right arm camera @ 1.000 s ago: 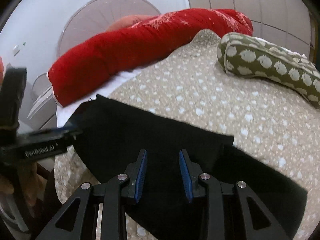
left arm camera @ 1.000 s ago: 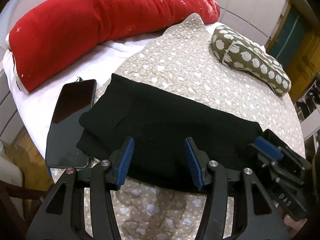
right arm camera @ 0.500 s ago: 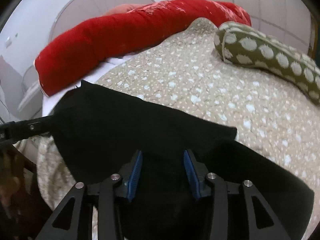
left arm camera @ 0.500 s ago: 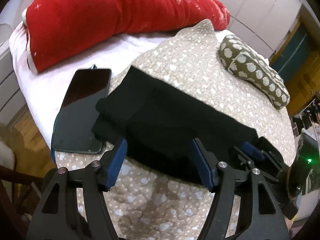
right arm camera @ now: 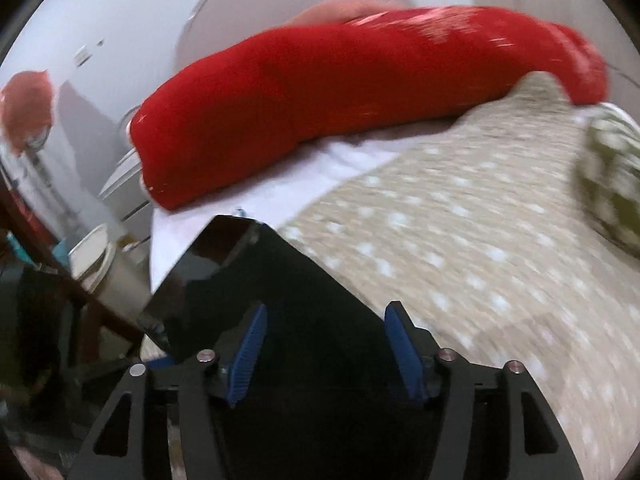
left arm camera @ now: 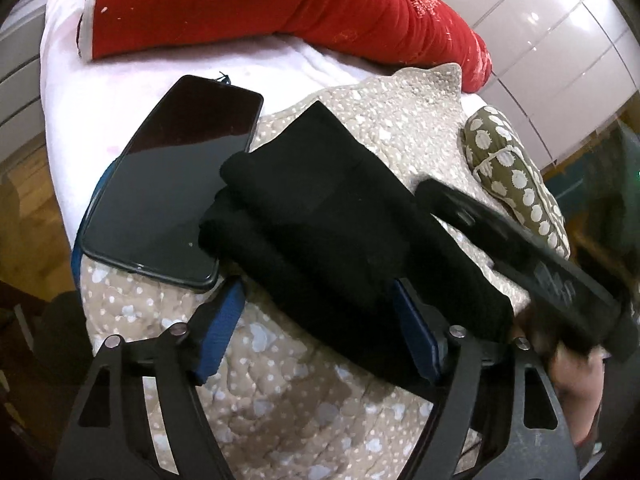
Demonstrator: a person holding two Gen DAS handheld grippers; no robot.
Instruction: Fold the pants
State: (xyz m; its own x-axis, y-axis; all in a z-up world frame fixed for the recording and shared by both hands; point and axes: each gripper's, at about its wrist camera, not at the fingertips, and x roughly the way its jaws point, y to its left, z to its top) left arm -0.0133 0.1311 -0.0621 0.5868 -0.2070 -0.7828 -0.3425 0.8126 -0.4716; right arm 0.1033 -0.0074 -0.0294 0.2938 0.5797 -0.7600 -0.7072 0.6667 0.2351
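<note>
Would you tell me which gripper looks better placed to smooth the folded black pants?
Probably the left gripper: open, it straddles the folded black pants, seen sharply. The right gripper view is motion-blurred.

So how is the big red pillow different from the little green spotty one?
The red pillow is long, plain red with a few pale flecks, and lies on the white sheet. The green pillow is much shorter, covered in white spots, and sits on the beige quilt. Both are soft, sausage-shaped cushions on the same bed.
</note>
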